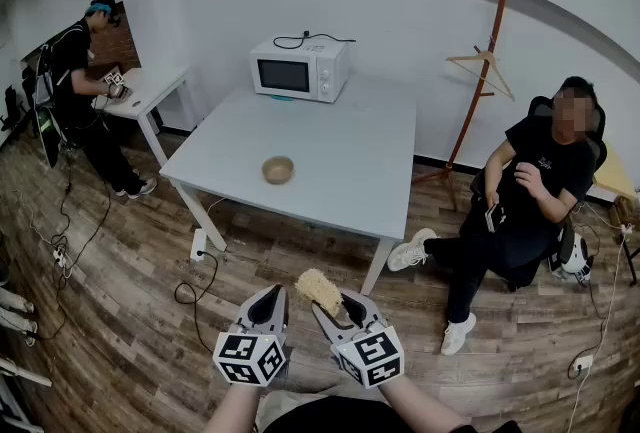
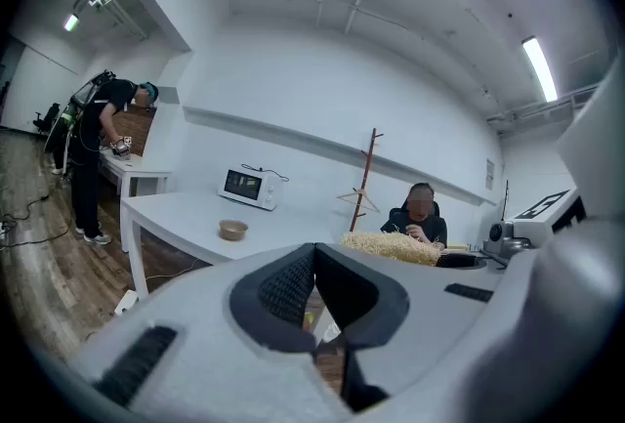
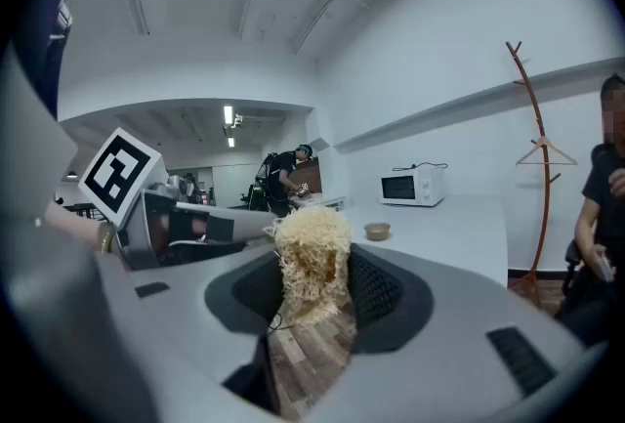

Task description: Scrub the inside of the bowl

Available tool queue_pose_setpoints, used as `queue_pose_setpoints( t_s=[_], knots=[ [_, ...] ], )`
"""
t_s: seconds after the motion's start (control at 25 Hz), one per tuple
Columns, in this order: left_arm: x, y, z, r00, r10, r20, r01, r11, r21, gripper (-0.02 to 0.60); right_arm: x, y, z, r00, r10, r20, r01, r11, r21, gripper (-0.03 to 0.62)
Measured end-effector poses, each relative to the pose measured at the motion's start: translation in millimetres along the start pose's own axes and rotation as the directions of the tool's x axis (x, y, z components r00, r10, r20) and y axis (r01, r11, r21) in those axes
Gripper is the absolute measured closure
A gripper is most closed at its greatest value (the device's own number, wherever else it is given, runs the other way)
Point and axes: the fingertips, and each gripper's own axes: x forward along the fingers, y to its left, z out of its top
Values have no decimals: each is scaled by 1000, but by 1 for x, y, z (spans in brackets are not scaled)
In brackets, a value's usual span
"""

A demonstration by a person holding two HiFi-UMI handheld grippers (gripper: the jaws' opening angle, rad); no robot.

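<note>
My right gripper pinches a straw-coloured scrubber between its jaws. My left gripper, just beside it at nine o'clock, has its jaws pressed together on nothing. The bowl sits on the white table at twelve o'clock, well apart from both grippers, with a microwave beyond it.

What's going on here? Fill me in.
A person holds a gripper in each hand, some way back from the white table. The right gripper is shut on a straw-coloured scrubber. The left gripper is shut and empty. The bowl sits on the table, away from both grippers, so scrubbing hasn't begun.
</note>
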Motion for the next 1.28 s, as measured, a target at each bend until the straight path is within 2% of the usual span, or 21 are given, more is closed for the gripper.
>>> queue_pose_setpoints(
  t_s=[0.24, 0.76, 1.08, 1.28],
  knots=[
    [-3, -7, -6, 1000, 7, -2, -7, 1000, -26, 563, -8, 2, -1, 1000, -2, 4, 2, 1000, 2, 416],
    [-17, -15, -15, 1000, -2, -16, 2, 1000, -22, 563, -17, 11, -7, 1000, -15, 2, 15, 1000, -2, 416],
    [-21, -23, -18, 1000, 0, -14, 0, 1000, -11, 563, -28, 5, -7, 999, -22, 29, 21, 999, 35, 416],
    [-25, -23, -21, 1000, 23, -3, -24, 999, -45, 563, -33, 5, -7, 999, -25, 33, 23, 999, 48, 416]
  ],
)
